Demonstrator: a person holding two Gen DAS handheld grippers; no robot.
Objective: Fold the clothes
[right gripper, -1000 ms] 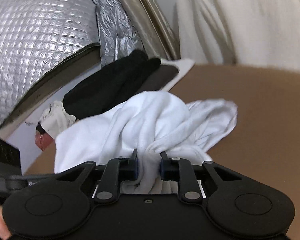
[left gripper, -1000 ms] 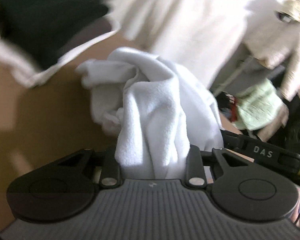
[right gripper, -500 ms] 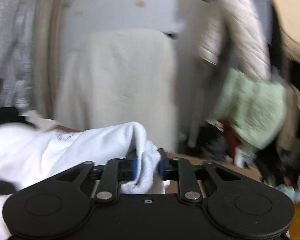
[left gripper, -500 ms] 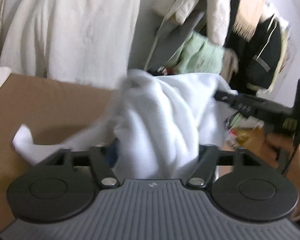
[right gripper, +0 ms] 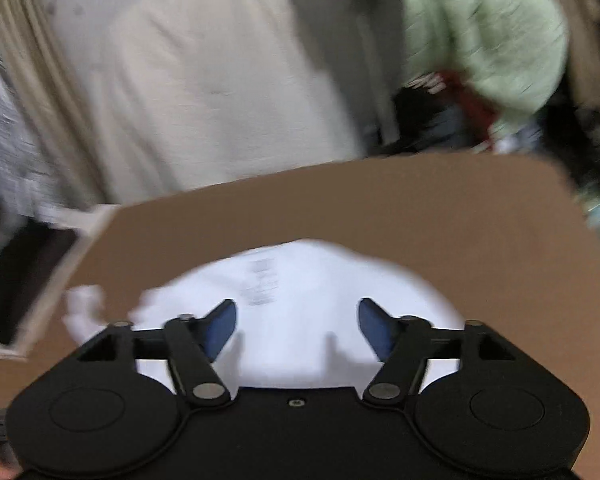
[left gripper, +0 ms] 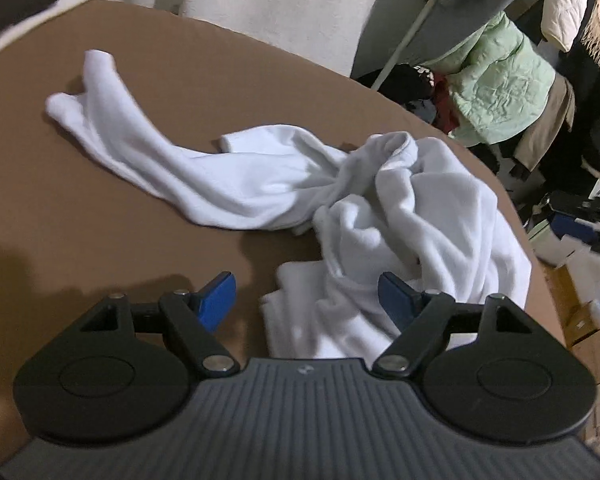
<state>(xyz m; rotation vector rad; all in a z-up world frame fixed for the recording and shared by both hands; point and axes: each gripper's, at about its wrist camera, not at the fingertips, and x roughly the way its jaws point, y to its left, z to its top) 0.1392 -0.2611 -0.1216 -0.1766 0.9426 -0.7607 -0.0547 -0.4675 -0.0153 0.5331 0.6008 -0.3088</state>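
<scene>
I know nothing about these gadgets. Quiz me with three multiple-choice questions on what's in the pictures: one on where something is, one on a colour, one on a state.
1. Where does the white garment lie?
A. on the brown table
B. on a hanger
C. on the floor

2. What colour are the pads on the left gripper's fingers?
A. red
B. blue
C. yellow

3. How is the garment?
A. neatly folded
B. rolled tight
C. crumpled, one sleeve stretched out

Answers: 1 A, brown surface shows all round it. 2 B, both pads show blue. 3 C, the cloth is bunched, with a sleeve trailing away.
</scene>
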